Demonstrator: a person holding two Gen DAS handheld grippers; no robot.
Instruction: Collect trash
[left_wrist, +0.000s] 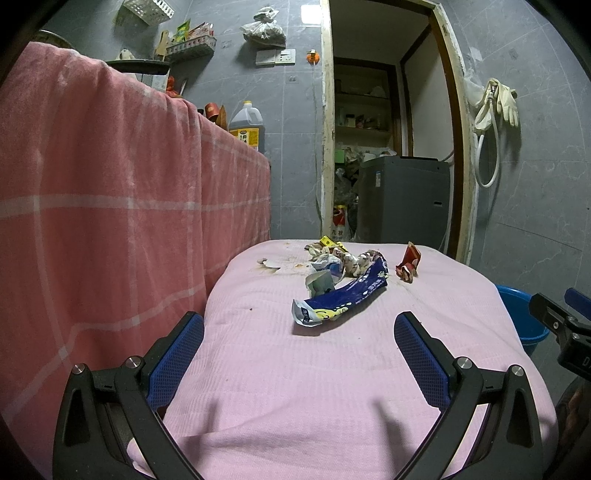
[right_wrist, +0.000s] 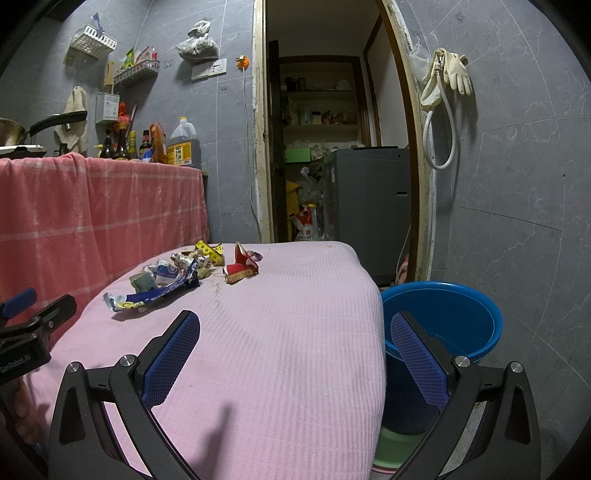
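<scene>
A long blue wrapper (left_wrist: 343, 295) lies flat and crumpled on the pink-covered table (left_wrist: 332, 369), its silvery torn end nearest, a yellow print showing on that end. Just behind it sits a heap of crumpled scraps (left_wrist: 341, 258): pale paper, a grey-green bit, white and blue plastic, all touching or overlapping. At the far edge of the heap a yellow wrapper (right_wrist: 209, 251) pokes up. A red packet (right_wrist: 241, 267), torn and folded, stands a little apart on the right. The blue bucket (right_wrist: 461, 317) stands on the floor just beside the table's right edge.
</scene>
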